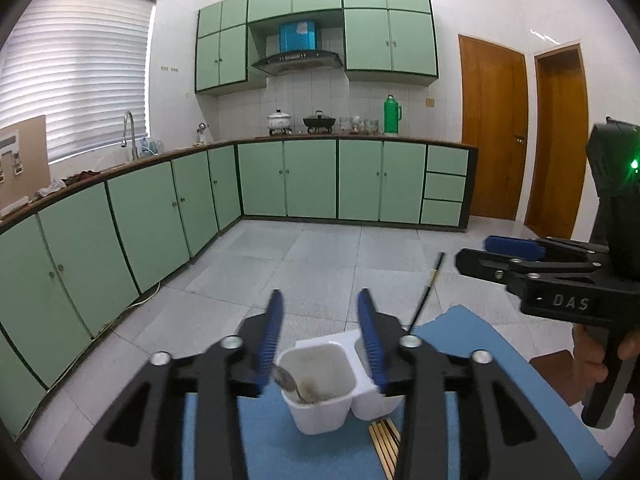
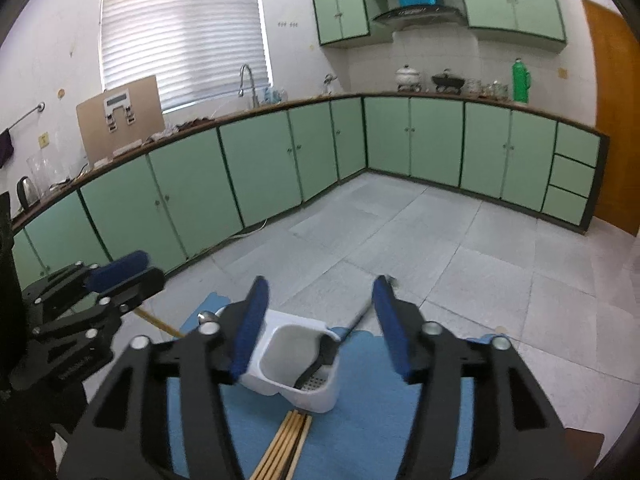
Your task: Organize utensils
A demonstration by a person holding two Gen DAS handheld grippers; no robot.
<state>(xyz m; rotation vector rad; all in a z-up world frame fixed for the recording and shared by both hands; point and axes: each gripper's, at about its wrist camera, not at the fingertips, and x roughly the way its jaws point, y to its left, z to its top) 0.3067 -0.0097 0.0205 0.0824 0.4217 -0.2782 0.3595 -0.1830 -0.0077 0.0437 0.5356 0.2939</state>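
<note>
— Green cabinets are lining the kitchen walls behind, and a blue mat is covering the counter up front. What is the left tool doing?

— It is hanging above the white two-compartment holder, jaws standing moderately apart, gripping nothing. Through its camera, the blue pads are sitting at about ten and two o'clock of the holder's near compartment, clear of its rim as far as I can tell.

— And what is lying inside?

— A metal spoon is leaning in that compartment, bowl up at nine o'clock. A black-handled utensil is resting in the other compartment, its handle sticking out toward one o'clock in the right camera.

— The right tool?

— Jaws spread wide, empty too, framing the holder from above. A bundle of wooden chopsticks is lying on the mat at six o'clock of the holder, just beside its base.

— Any writing?

— "DAS" is showing in raised letters on the right tool's black body, seen from the left camera at three o'clock. A hand is gripping its handle below.
</note>
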